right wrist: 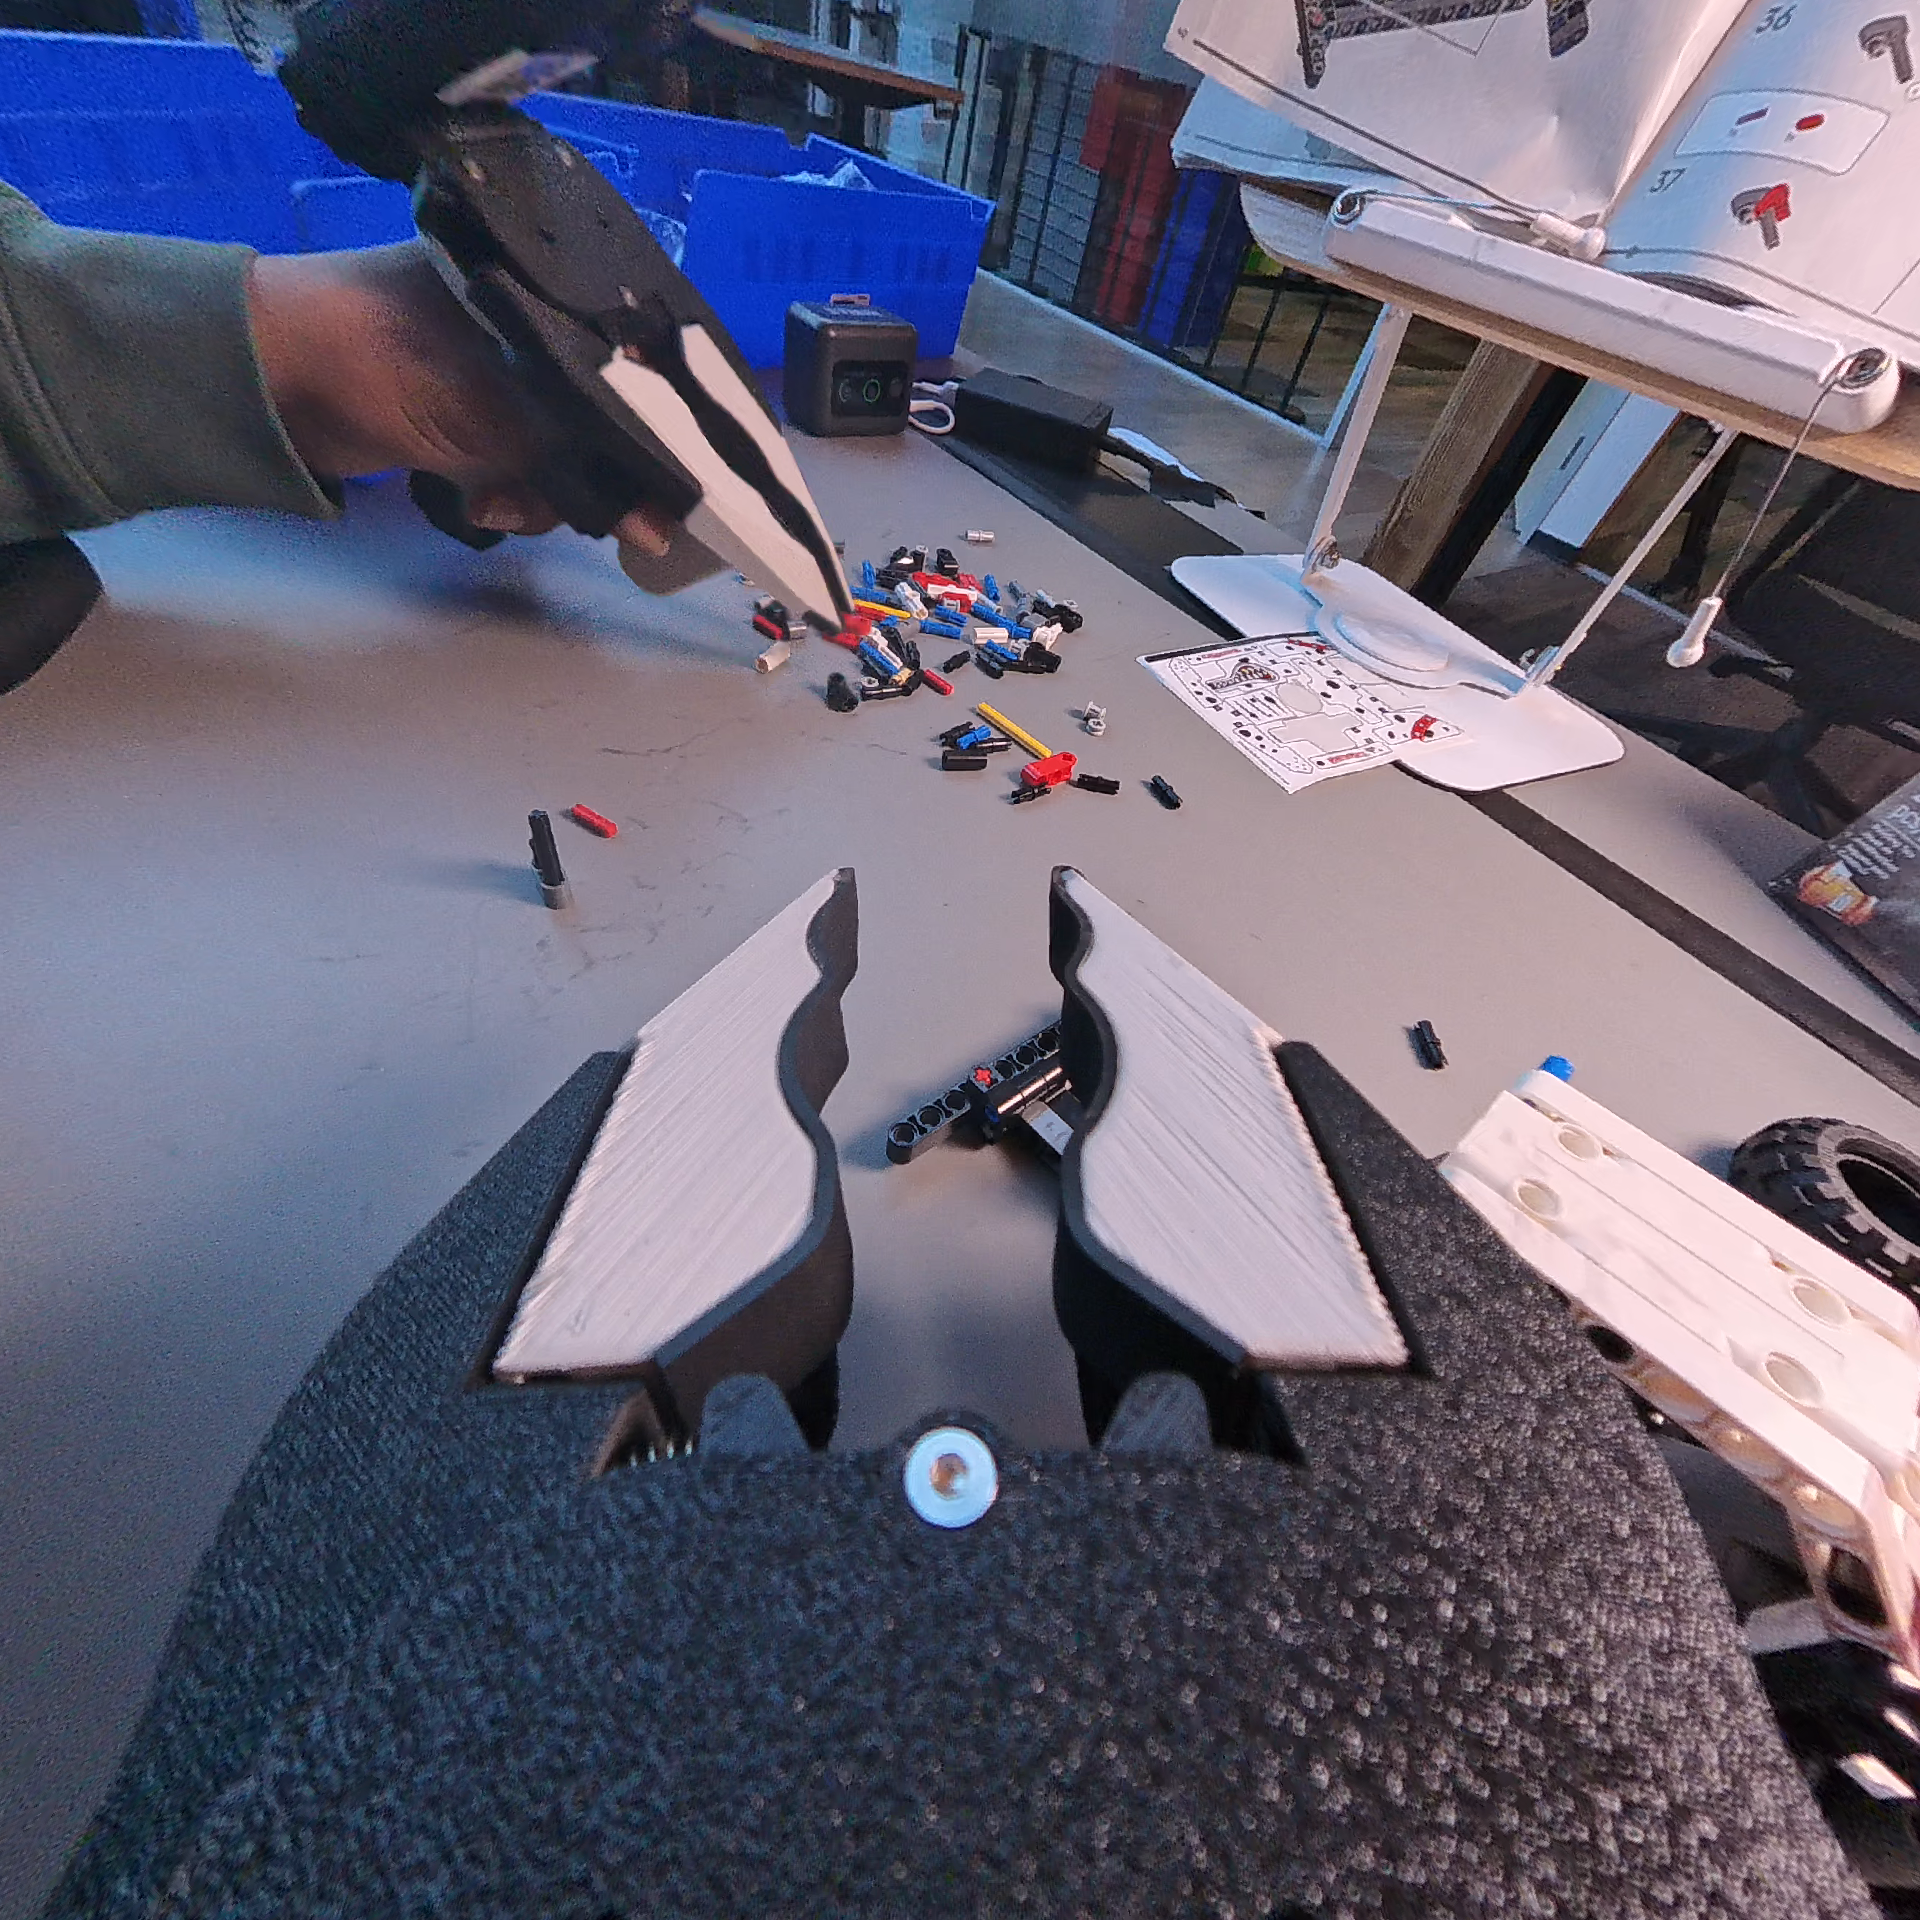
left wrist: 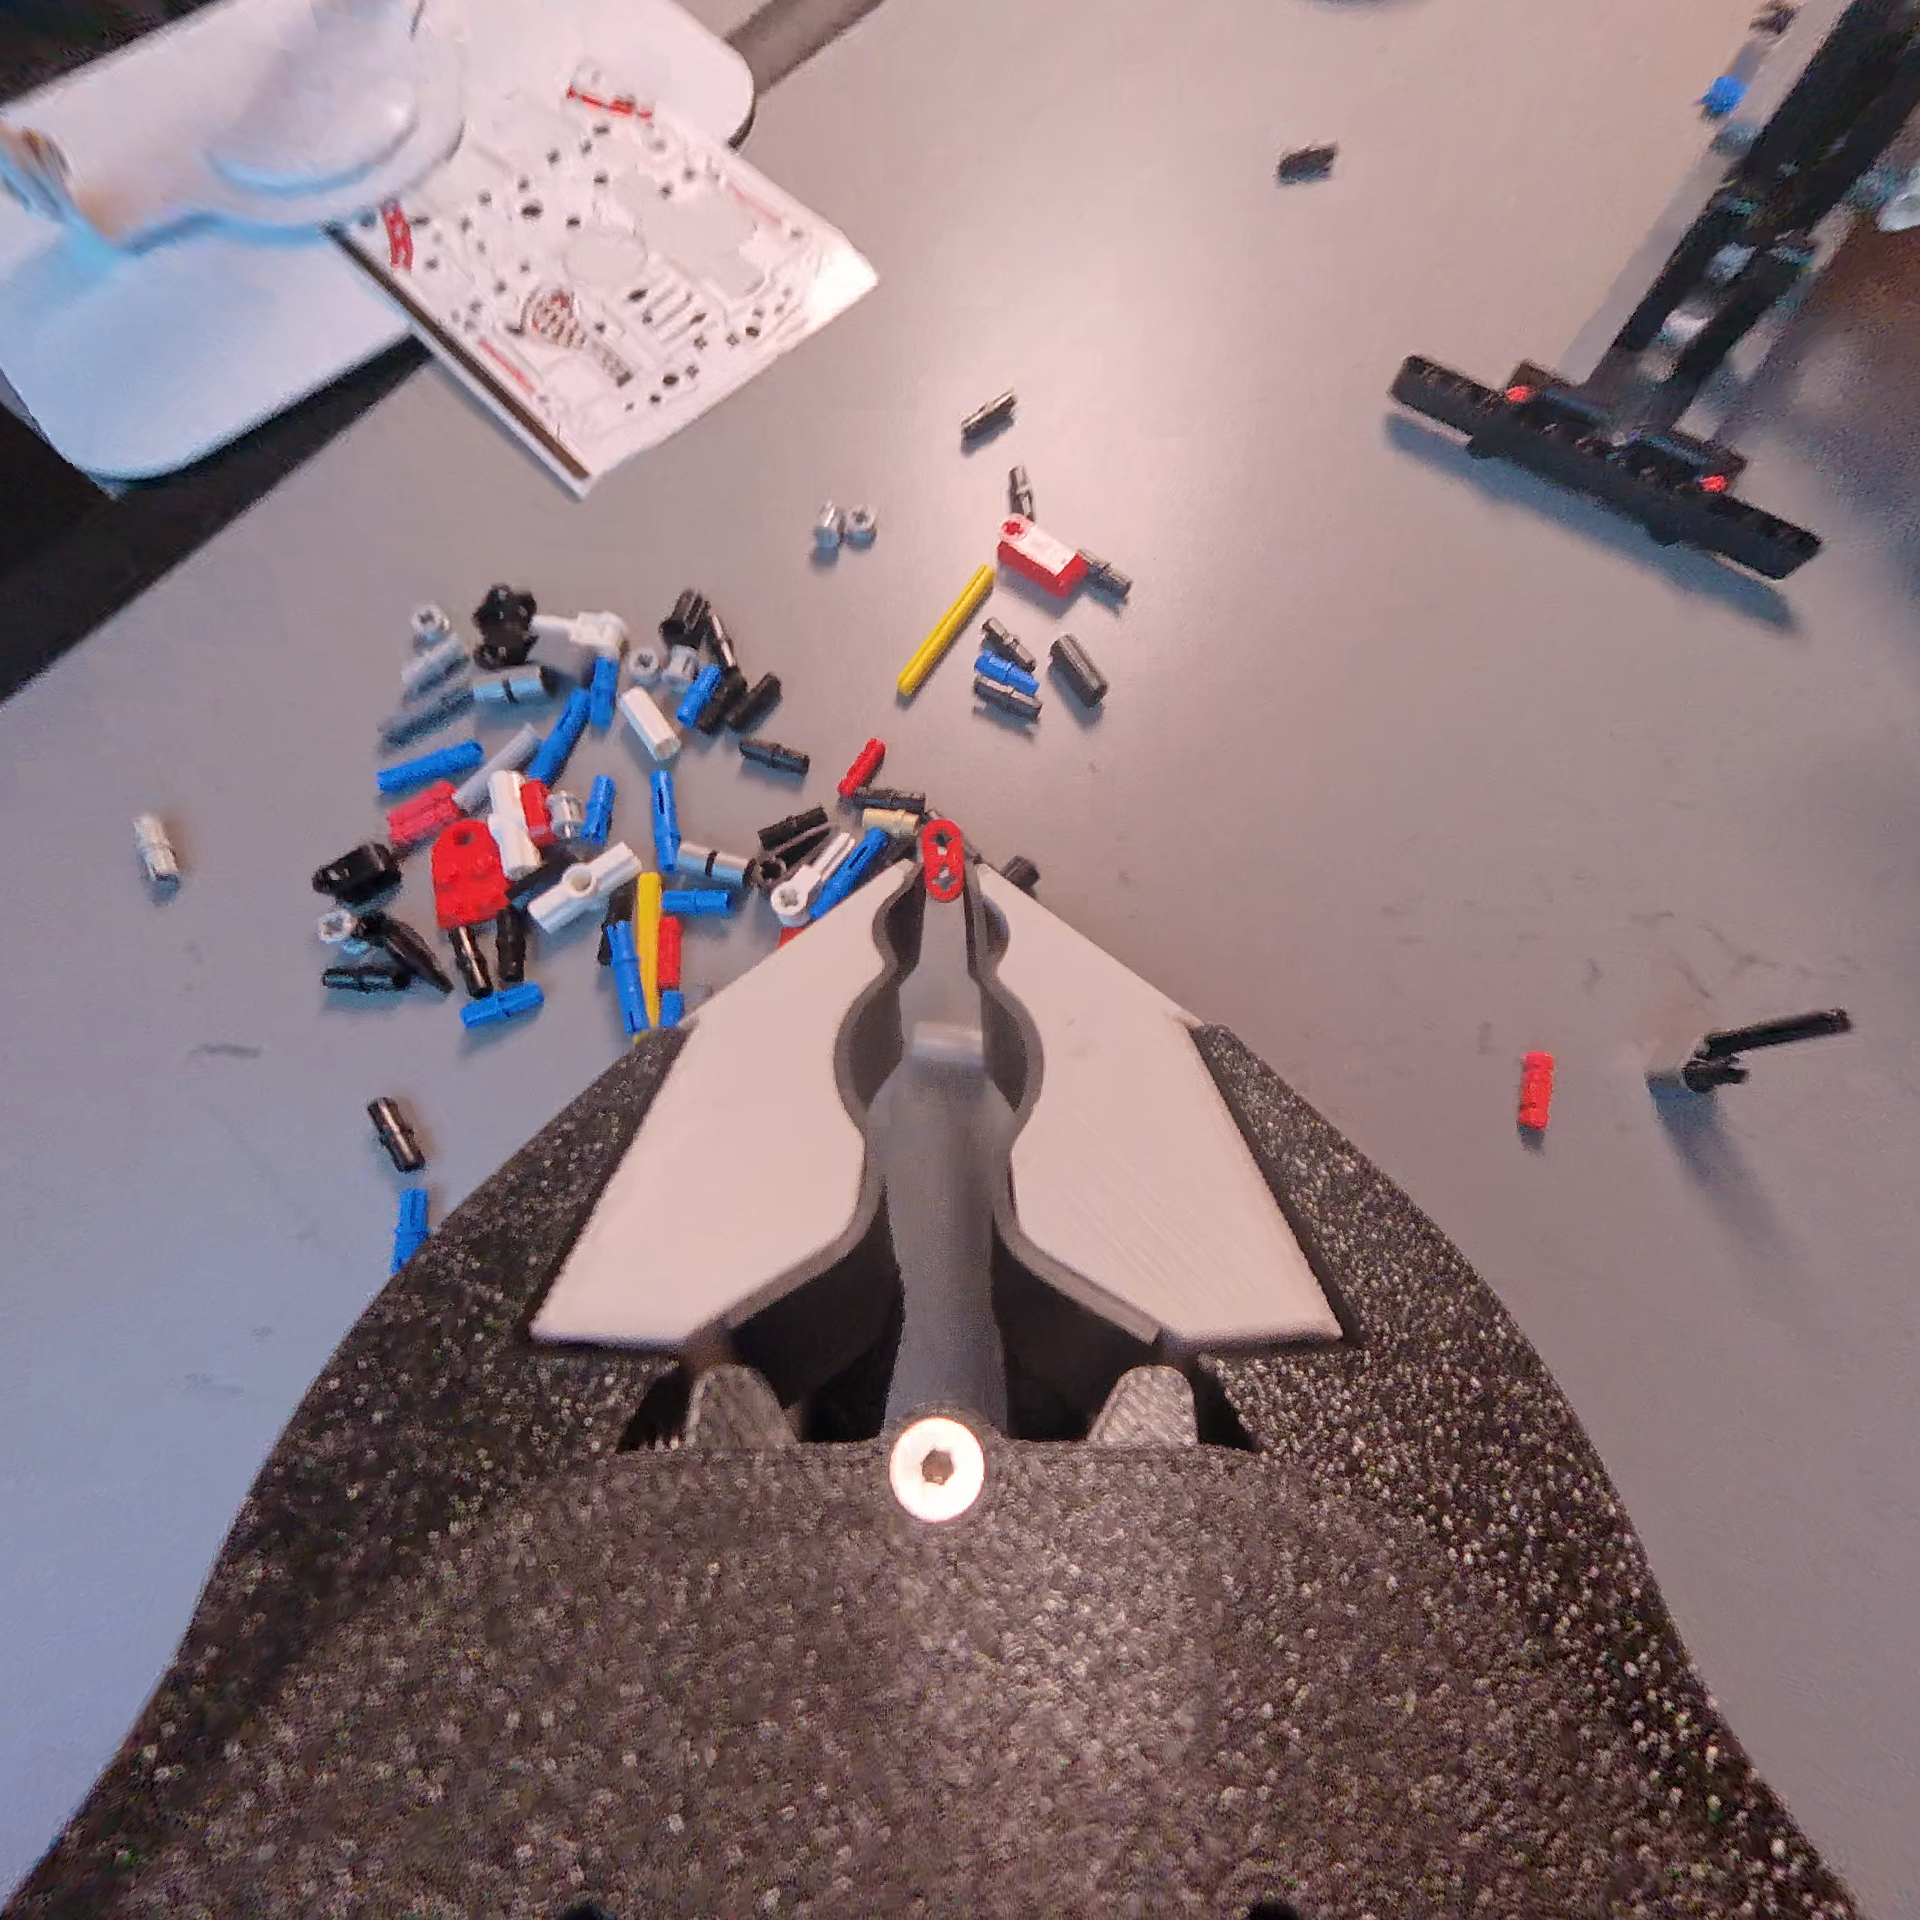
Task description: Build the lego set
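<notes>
- Grey table, small parts in a pile at 10 o'clock from the left gripper.
- Left gripper pinches a red link, it seems; long side points to 12.
- Right gripper is wide and empty; black frame lies between its fingers, at 12.

We see a scattered heap of small lego pieces on the grey tabletop: blue, black, grey, white and red pins and connectors lying flat, tumbled over one another. A small red two-hole link stands up on edge at the right edge of the heap. A yellow axle lies aslant farther off, near a red connector block. One red pin lies alone to the right, beside a black axle piece. Far right rests a black beam assembly, long and flat, with red pins in it.
</notes>
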